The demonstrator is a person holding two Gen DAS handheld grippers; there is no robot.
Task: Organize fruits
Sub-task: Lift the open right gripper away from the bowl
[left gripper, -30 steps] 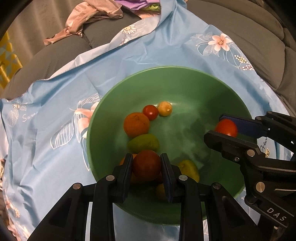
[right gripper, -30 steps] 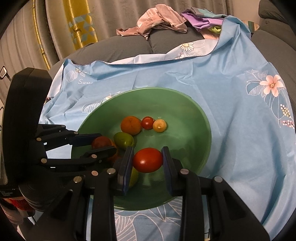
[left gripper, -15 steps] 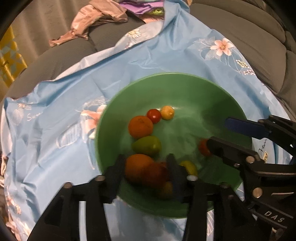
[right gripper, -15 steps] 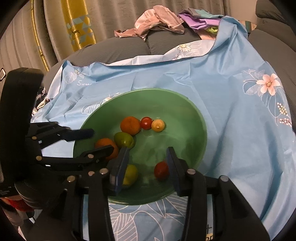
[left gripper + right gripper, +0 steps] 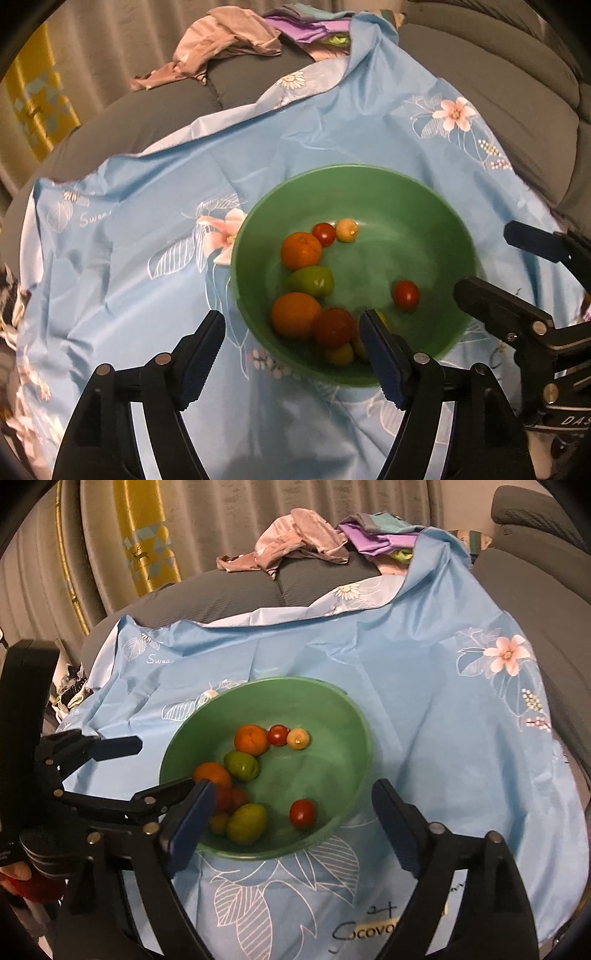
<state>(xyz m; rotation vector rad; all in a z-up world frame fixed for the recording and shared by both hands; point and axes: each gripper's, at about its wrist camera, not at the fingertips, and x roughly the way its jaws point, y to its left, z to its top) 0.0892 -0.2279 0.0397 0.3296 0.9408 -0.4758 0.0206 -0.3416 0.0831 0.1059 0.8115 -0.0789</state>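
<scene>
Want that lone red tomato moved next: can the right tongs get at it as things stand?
Probably yes: the right tongs stand open above the green bowl, and the red tomato lies apart from the other fruit, uncovered.

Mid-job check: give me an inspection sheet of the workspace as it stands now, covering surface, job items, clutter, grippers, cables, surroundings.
Surface: blue floral cloth spread over grey cushions.
Job's things: green bowl on the cloth holds all visible fruit: two oranges, green fruit, red tomatoes, small yellow ones; one tomato sits apart.
Clutter: clothes pile behind the cloth.
Grippers: left hand-held gripper and right hand-held gripper have both just been opening; nothing is gripped by either.
Cables: nothing seen.
Surroundings: grey sofa, curtain, yellow patterned panel.
</scene>
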